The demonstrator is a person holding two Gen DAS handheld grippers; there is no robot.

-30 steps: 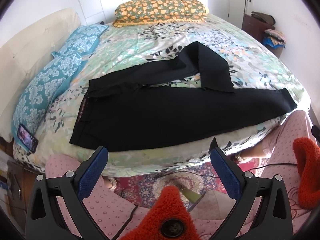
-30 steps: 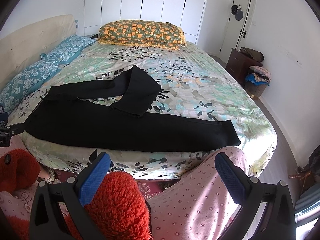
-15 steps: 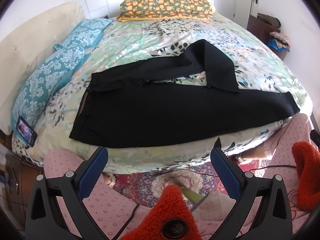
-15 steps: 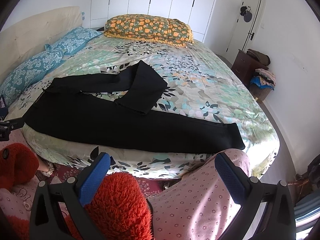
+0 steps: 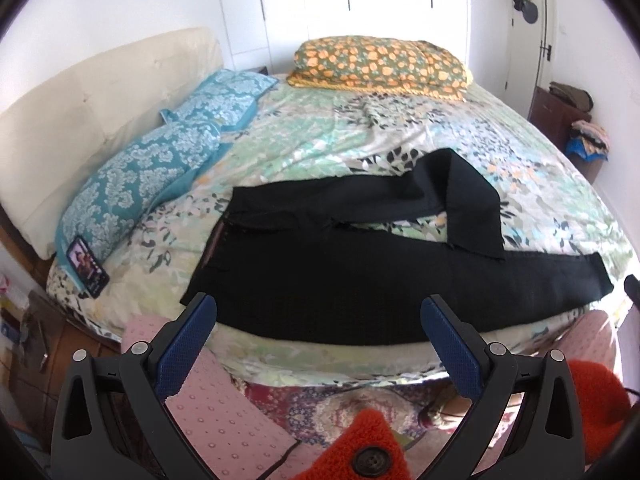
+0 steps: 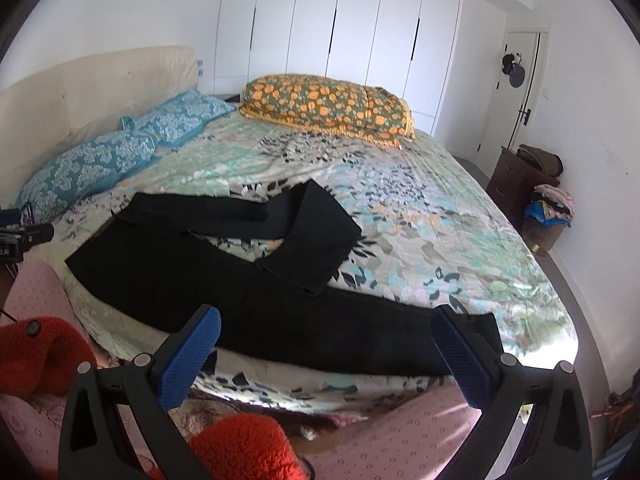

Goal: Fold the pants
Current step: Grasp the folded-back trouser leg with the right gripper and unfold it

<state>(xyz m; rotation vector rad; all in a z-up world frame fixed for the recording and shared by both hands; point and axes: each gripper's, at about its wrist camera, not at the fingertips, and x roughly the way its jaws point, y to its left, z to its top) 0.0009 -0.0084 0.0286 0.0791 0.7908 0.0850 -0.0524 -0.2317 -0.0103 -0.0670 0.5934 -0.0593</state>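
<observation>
Blue rubbery pads on both sets of fingers were spread wide, gripping nothing. My left gripper [image 5: 318, 316] hovered off the near bed edge around the waistband end, my right gripper [image 6: 326, 328] toward the cuff end. Compared with a second earlier both cameras had tilted up and crept closer, so the black pants [image 5: 360, 276] filled more of the view, but the cloth itself hadn't budged. So I'd say the fold hadn't started, just the approach. The pants lay across the floral bed [image 6: 440, 216], one leg straight along the near edge, the other doubled back on itself. Count: one pair of pants, two teal pillows [image 5: 160, 164], one orange-flowered pillow [image 6: 328, 106], one phone [image 5: 87, 266] by the pillows.
</observation>
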